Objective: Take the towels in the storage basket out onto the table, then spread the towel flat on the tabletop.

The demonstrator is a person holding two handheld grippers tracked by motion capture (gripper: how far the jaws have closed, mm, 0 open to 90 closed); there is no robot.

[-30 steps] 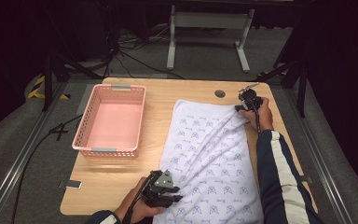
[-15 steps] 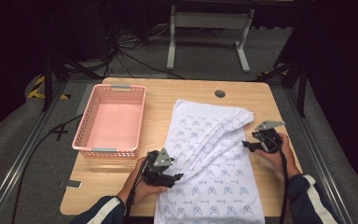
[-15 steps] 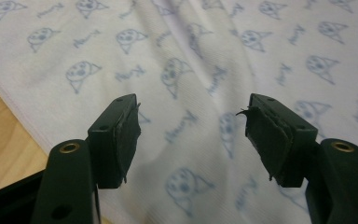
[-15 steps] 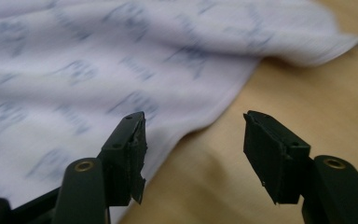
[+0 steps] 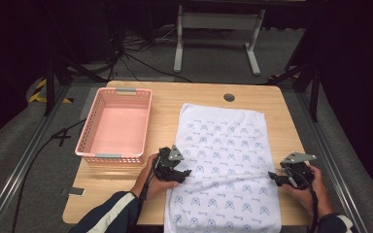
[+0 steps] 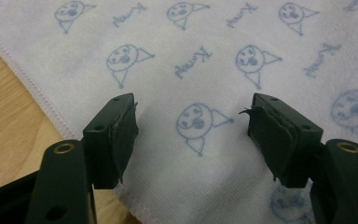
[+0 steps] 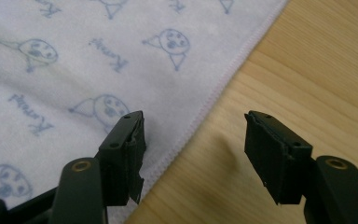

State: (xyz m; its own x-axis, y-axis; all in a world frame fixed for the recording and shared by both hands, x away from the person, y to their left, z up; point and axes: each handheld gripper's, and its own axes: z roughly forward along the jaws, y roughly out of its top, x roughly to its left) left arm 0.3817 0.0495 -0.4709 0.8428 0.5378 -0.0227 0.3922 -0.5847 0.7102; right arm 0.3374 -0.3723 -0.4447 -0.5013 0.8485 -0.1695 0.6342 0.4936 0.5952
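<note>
A white towel [image 5: 226,155] printed with small blue faces lies spread flat on the wooden table [image 5: 170,104], its near end hanging over the front edge. My left gripper [image 5: 184,174] rests at the towel's left edge. Its jaws have just been opening, and in the left gripper view [image 6: 191,135] they stand apart over the cloth [image 6: 205,60] with nothing pinched. My right gripper [image 5: 273,177] sits at the towel's right edge; its jaws have also been opening. In the right gripper view [image 7: 193,149] one jaw is over the hem [image 7: 200,116] and the other over bare wood [image 7: 307,70].
A pink plastic basket [image 5: 97,154] stands on the table's left part, beside the left hand. A round cable hole [image 5: 229,97] lies near the back edge. Bare wood runs between basket and towel. Metal stand legs [image 5: 213,43] and cables are on the floor behind.
The right gripper let go of the towel's far right corner and came back along its right edge. The bunched towel now lies flat. The left gripper opened and shifted slightly along the left edge.
</note>
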